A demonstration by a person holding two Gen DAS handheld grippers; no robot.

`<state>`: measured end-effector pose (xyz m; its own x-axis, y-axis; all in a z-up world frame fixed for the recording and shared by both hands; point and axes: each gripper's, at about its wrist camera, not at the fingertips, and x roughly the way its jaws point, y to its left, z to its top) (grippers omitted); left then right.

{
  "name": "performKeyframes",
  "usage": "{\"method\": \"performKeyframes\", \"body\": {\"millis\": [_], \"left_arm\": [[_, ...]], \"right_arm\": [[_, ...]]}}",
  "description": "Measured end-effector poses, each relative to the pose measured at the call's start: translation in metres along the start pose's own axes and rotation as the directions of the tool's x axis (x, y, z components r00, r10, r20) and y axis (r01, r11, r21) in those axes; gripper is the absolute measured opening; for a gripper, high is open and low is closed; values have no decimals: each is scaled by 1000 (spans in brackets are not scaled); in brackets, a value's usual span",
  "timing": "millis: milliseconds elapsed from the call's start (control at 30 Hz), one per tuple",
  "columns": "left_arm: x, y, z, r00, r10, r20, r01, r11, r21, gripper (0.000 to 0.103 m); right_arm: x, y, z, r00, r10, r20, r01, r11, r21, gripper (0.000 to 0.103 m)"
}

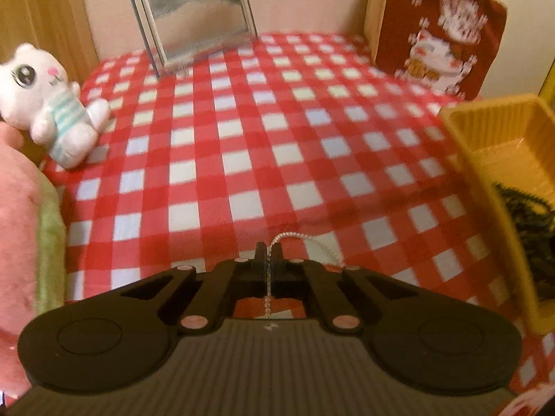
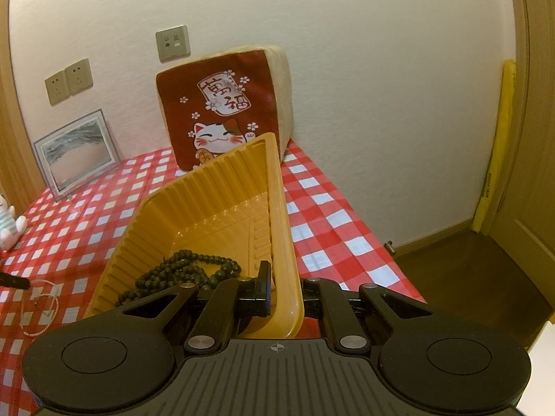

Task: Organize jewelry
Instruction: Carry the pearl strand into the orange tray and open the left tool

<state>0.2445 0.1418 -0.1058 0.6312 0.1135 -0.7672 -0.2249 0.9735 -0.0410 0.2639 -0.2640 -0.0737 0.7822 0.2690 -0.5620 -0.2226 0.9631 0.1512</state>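
In the left wrist view your left gripper [image 1: 267, 254] is closed on one pearl chain [image 1: 314, 242] that trails toward 4 o'clock on the checked cloth [image 1: 242, 131]; the thin strand may slip out if you lift fast, and one yellow tray [image 1: 485, 159] waits at 3 o'clock. In the right wrist view your right gripper [image 2: 282, 289] pinches the tray wall [image 2: 281, 228] and tilts it; one dark bead string [image 2: 180, 270] inside could spill, and the chain lies at 9 o'clock.

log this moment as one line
left hand-held gripper: shut on white bead necklace | right hand-held gripper: shut on yellow plastic tray wall | dark bead string: in tray
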Motion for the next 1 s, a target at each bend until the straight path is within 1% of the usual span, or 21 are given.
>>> {"method": "performKeyframes", "body": {"millis": [167, 367, 600, 800, 1000], "left_arm": [[-40, 2, 8, 996, -31, 79, 34, 999, -35, 1], [-81, -8, 22, 989, -32, 145, 37, 999, -35, 1], [-120, -17, 37, 974, -61, 219, 71, 997, -38, 1], [-151, -32, 49, 951, -119, 287, 131, 991, -21, 1], [-176, -55, 64, 920, -199, 338, 204, 979, 21, 1]], "right_arm": [[1, 0, 1, 1000, 3, 1, -3, 1000, -1, 8], [2, 0, 1, 1000, 9, 4, -9, 1000, -6, 8], [1, 0, 0, 1000, 20, 6, -20, 1000, -12, 8], [-1, -1, -1, 1000, 28, 9, -28, 1000, -14, 8], [-1, -1, -1, 999, 35, 11, -35, 999, -15, 8]]}}
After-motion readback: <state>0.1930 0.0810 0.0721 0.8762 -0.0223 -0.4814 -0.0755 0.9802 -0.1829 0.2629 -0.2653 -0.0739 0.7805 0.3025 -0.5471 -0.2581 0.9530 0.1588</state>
